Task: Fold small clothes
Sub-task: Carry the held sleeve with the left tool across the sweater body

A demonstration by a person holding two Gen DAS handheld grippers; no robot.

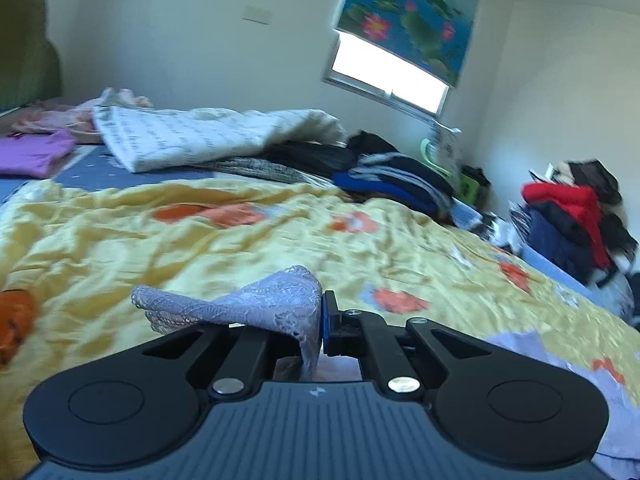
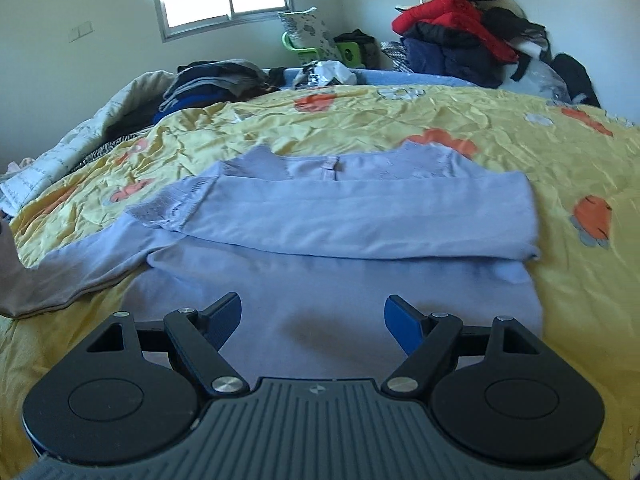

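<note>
1. Left wrist view: my left claw [image 1: 320, 320] pinches the lace sleeve [image 1: 248, 304], lifted above the bed [image 1: 280, 232].
2. Right claw [image 2: 312, 316] hangs spread over the shirt [image 2: 320, 240], gripping nothing.
3. Risk: I judge thin lace may slip, undoing the fold.

A home bedroom. A bed [image 2: 520, 128] under a yellow flowered quilt [image 2: 360, 120] fills it, with piled clothes [image 2: 452, 36] at the wall. A window [image 2: 224, 0] carries a lotus-print roller blind [image 1: 408, 12].
</note>
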